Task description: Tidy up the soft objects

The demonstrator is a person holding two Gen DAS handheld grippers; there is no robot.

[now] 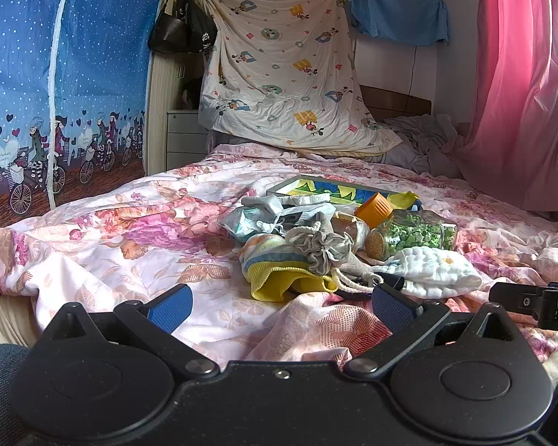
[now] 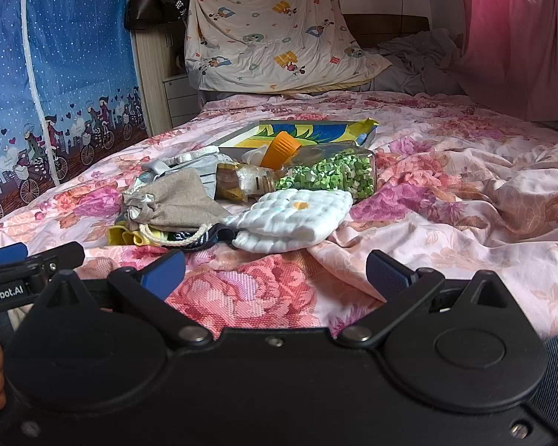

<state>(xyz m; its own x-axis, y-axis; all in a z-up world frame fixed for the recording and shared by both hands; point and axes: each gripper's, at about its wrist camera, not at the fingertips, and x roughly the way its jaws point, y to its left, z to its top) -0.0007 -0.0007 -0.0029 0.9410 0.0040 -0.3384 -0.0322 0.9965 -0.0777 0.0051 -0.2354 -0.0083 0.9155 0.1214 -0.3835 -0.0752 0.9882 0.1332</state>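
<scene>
Lying flat, drawstring pouch (image 2: 175,200) points its gathered neck leftward.

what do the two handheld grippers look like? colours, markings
Both the left gripper and the right gripper have matte black bodies with round pivot covers, silver screws and ribbed blue pads. White lettering ending "enRobot.AI" marks the left unit's side. Dark denim-like fabric shows beside them.

The pouch (image 2: 175,197) is coarse, matt linen-like cloth; the white cloth (image 2: 297,219) looks quilted, and the jar (image 2: 331,174) is glossy clear plastic.
</scene>
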